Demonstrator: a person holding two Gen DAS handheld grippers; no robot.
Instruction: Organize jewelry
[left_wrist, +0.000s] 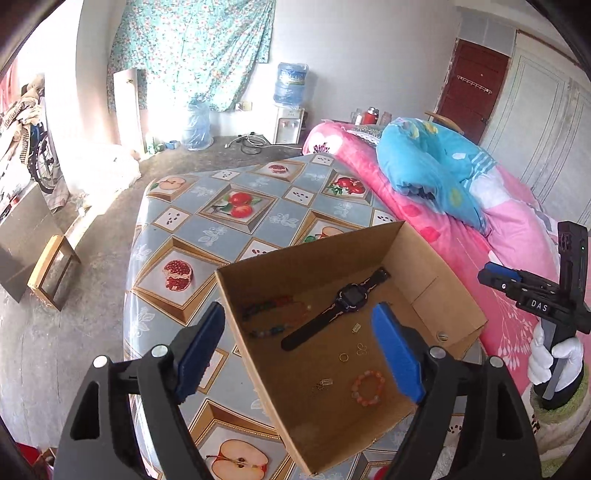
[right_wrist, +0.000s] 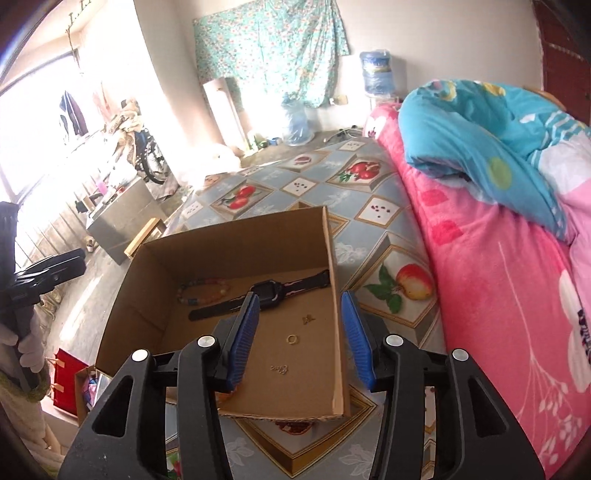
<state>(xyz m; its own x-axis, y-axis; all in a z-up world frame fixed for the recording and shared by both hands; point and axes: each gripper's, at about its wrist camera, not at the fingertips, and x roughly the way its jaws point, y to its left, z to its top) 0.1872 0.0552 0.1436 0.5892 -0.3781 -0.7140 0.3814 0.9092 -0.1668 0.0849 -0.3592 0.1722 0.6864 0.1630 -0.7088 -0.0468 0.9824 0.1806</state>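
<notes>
An open cardboard box (left_wrist: 314, 258) sits on a fruit-patterned tablecloth (left_wrist: 221, 229). Inside lie a black watch (left_wrist: 343, 299), a multicoloured bead bracelet (left_wrist: 273, 314), an orange bead bracelet (left_wrist: 367, 387), a gold ring (left_wrist: 344, 356) and small gold pieces. My left gripper (left_wrist: 299, 314) hovers open above the box's left wall, holding nothing. My right gripper (right_wrist: 300, 299) stands open and empty over the box (right_wrist: 236, 247), whose right wall lies between the fingers, lower down. The watch (right_wrist: 273, 291), ring (right_wrist: 292, 339) and bracelet (right_wrist: 203, 290) show below it.
A bed with a pink blanket (left_wrist: 461, 240) and a blue quilt (left_wrist: 432, 158) borders the table on the right. A gloved hand (left_wrist: 554, 358) holds the right gripper (left_wrist: 517, 284) beside the box. A wooden frame (left_wrist: 51, 269) and a water dispenser (left_wrist: 290, 125) stand on the floor.
</notes>
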